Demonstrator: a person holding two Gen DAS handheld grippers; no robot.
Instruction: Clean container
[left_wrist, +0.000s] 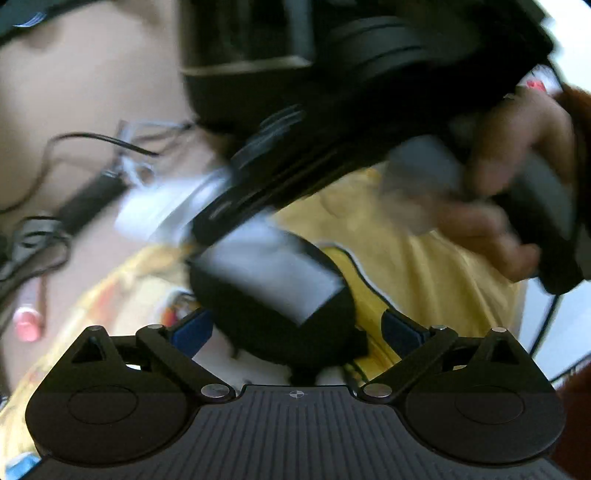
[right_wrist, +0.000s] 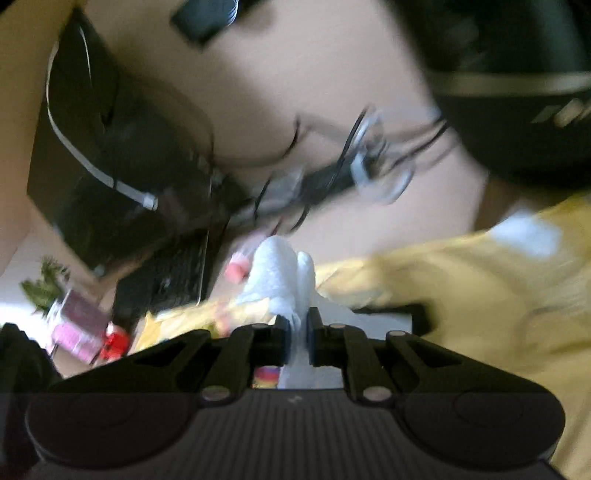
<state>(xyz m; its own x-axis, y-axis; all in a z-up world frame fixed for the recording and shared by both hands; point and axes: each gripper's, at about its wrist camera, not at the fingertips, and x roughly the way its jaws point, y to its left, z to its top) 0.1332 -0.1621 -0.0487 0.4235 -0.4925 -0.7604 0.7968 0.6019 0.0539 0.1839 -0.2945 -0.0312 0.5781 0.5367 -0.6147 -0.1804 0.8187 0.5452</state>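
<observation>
The left gripper (left_wrist: 295, 328), jaws apart, brackets a black container (left_wrist: 273, 295) above the yellow cloth (left_wrist: 406, 258), probably to steady it. The right gripper (right_wrist: 297, 332) clamps a white tissue (right_wrist: 280, 273), ready for wiping.

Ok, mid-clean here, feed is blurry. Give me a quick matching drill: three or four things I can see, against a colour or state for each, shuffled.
Things:
1. paper towel
2. container
3. cloth
4. left gripper

States:
A. yellow, spread underneath
B. white, pinched by the right gripper
C. open, fingers either side of the container
D. black with a pale face, between blue pads

Pairs: 1-B, 2-D, 3-A, 4-C
</observation>
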